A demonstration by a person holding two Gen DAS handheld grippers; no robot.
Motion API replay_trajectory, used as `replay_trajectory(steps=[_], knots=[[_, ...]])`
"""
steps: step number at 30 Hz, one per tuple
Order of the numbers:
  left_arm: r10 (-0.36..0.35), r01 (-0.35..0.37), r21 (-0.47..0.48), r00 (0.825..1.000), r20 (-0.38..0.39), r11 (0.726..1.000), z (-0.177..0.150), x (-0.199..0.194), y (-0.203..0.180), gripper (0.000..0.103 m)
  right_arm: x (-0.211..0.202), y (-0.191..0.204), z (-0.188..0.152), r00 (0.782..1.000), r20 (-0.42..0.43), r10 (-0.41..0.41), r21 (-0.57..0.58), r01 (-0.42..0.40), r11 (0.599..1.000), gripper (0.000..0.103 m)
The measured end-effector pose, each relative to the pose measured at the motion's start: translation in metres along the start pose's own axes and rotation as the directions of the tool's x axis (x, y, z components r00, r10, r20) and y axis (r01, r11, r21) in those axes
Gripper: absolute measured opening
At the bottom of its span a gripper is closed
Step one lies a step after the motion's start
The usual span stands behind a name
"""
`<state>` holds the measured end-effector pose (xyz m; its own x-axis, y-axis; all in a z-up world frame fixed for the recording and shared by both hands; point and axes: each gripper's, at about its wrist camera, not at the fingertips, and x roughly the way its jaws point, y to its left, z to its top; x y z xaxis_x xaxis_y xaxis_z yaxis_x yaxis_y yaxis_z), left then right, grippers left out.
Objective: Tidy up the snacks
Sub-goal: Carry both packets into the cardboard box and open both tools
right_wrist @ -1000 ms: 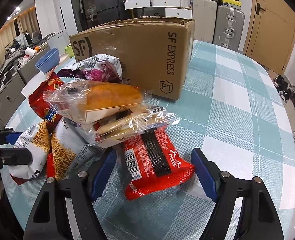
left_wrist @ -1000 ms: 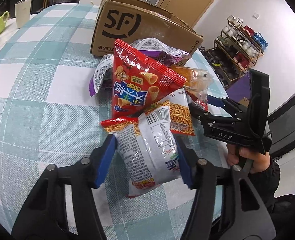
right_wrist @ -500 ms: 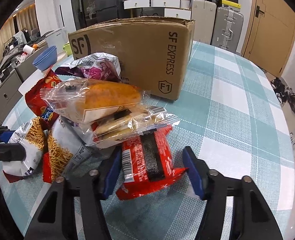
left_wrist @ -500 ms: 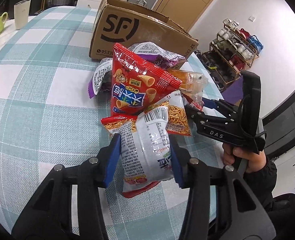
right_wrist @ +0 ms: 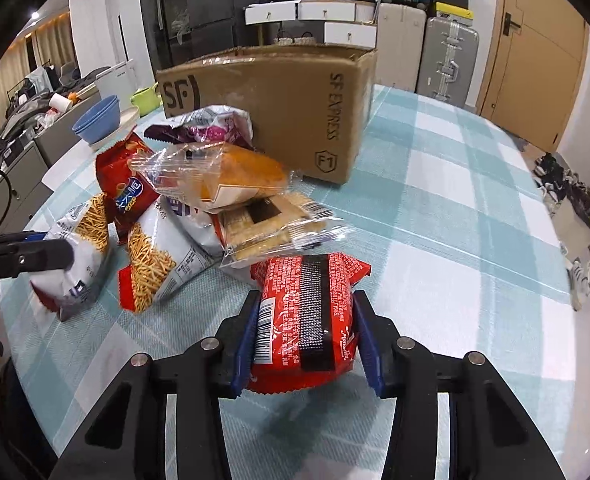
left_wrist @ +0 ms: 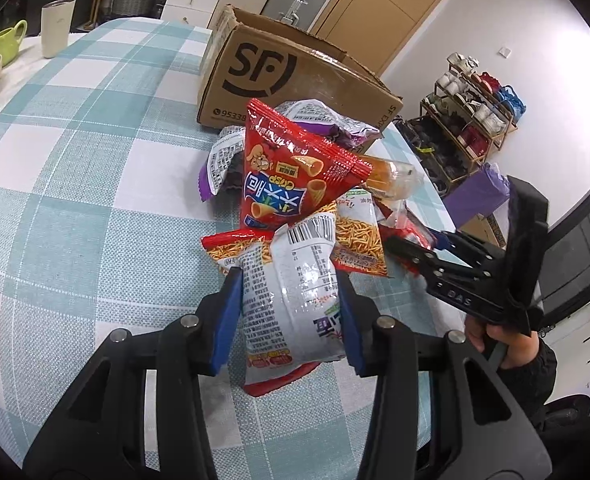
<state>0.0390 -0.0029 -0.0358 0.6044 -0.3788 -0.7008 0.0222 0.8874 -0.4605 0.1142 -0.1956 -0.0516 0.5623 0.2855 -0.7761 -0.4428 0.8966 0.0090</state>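
A pile of snack bags lies on the checked tablecloth in front of an open SF cardboard box (left_wrist: 295, 80) (right_wrist: 279, 108). My left gripper (left_wrist: 289, 320) is shut on a white-and-red noodle-snack bag (left_wrist: 291, 300), lifted off the table; it also shows in the right wrist view (right_wrist: 75, 264). My right gripper (right_wrist: 307, 340) is shut on a red packet with a black stripe (right_wrist: 307, 312), raised slightly. A red cone-snack bag (left_wrist: 291, 180), a purple bag (right_wrist: 211, 124), a clear-wrapped orange cake (right_wrist: 231, 172) and a cracker pack (right_wrist: 271, 224) stay in the pile.
A second noodle-snack bag (right_wrist: 151, 264) lies at the pile's front. Blue bowls (right_wrist: 97, 118), a green cup (left_wrist: 7, 38) and a white tumbler (left_wrist: 55, 28) stand at the table's far side. A shoe rack (left_wrist: 475, 112) stands off the table.
Both grippers closed from open onto their bags. The left one lifted the white noodle-snack bag; the right one pulled the red packet up and away from the pile.
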Motion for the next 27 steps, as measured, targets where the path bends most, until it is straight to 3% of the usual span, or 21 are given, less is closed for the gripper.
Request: replay_trajectory(steps=[10,27], knots=[[-0.005,0.005,0.002,1.0,0.026,1.0,-0.001,-0.008,0.0,0.04,-0.02,-0.011,-0.009,0.999,0.041,-0.015,0.043,0.013,0.999,0.044],[0.052,-0.058,0.039,0.986,0.158,0.998,0.011,-0.06,-0.008,0.041,-0.073,0.013,0.009,0.976,0.215,0.028,0.042,-0.038,0.998,0.045]])
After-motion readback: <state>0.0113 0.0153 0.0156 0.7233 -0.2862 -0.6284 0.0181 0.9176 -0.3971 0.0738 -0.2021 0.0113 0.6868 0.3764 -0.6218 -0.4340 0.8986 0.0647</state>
